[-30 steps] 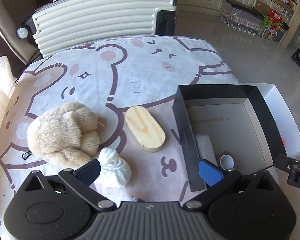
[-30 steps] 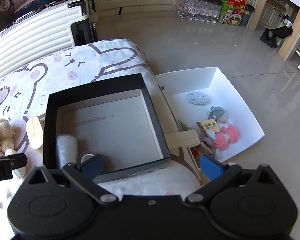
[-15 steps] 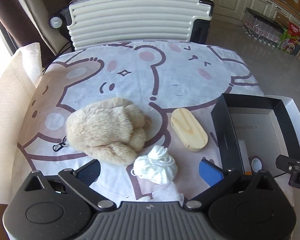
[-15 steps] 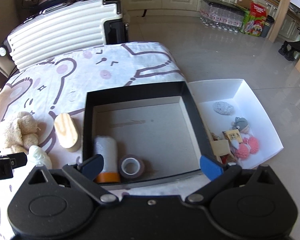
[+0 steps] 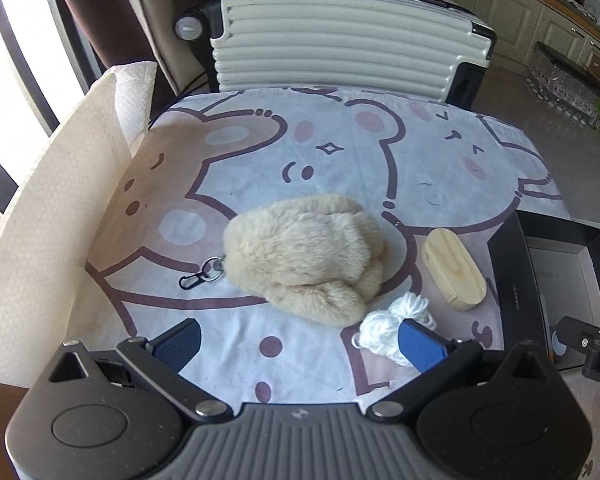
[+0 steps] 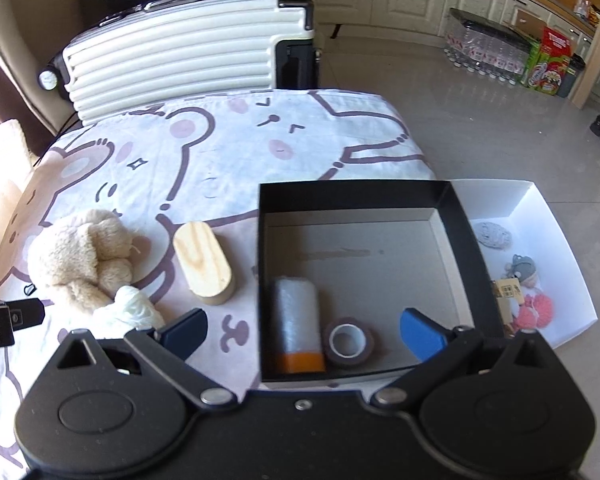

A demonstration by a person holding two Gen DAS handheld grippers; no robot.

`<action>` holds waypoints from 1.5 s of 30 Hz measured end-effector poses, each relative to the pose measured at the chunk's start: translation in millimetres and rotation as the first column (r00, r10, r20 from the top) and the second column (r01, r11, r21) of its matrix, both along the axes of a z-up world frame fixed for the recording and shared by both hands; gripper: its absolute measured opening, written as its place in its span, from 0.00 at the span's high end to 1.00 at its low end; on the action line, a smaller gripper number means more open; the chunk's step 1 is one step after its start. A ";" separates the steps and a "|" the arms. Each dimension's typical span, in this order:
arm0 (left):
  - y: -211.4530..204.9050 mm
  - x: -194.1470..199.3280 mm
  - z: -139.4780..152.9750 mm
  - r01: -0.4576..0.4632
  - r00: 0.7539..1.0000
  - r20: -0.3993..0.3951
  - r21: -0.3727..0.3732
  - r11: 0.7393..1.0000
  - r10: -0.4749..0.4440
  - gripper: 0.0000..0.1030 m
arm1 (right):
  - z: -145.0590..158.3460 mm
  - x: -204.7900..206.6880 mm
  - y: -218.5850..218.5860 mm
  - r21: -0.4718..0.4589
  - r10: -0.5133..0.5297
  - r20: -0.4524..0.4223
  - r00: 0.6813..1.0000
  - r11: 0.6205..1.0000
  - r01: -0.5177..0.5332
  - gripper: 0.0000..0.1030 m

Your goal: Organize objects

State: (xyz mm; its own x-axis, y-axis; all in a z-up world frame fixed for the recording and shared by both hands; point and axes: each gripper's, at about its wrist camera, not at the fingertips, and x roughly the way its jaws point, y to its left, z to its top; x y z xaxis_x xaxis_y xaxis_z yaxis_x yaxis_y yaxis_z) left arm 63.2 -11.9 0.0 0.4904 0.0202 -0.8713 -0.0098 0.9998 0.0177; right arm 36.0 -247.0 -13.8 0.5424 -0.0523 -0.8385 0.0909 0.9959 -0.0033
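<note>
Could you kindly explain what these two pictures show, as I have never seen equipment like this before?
These are no robot arms: a person holds one two-finger gripper in each hand, and each carries a fisheye camera looking along its fingers. The left gripper and the right gripper are both open and hold nothing. On the bear-print cloth lie a fluffy beige plush toy, an oval pale wooden block and a white ball of yarn. The right view looks down into a black open cardboard box holding a bubble-wrapped roll with an orange end and a brown roll of tape. Beside it is a white tray of small trinkets.
</note>
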 end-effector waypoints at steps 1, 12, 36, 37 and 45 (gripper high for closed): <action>4.2 -0.1 0.1 -0.008 1.000 0.000 -0.001 1.000 0.008 0.00 | 0.4 0.7 3.4 0.002 0.005 0.001 1.000 1.000 -0.005 0.00; 28.8 -2.0 -1.3 -0.039 0.999 0.006 0.013 0.999 0.039 0.00 | -0.7 5.0 28.9 0.019 0.043 0.010 0.999 0.999 -0.043 0.00; 4.4 4.2 -15.8 0.110 0.993 -0.034 -0.020 0.994 -0.111 0.06 | -12.1 19.8 19.8 0.227 0.004 0.006 1.000 0.974 -0.005 0.11; 3.0 4.5 -17.8 0.120 0.992 -0.046 -0.032 0.992 -0.121 0.08 | -12.9 21.4 21.0 0.239 0.011 0.009 1.000 0.971 -0.013 0.14; -5.2 11.4 -40.6 0.139 0.971 -0.178 -0.135 0.981 -0.162 0.18 | -26.3 37.3 37.6 0.291 0.094 -0.018 0.995 0.953 -0.085 0.23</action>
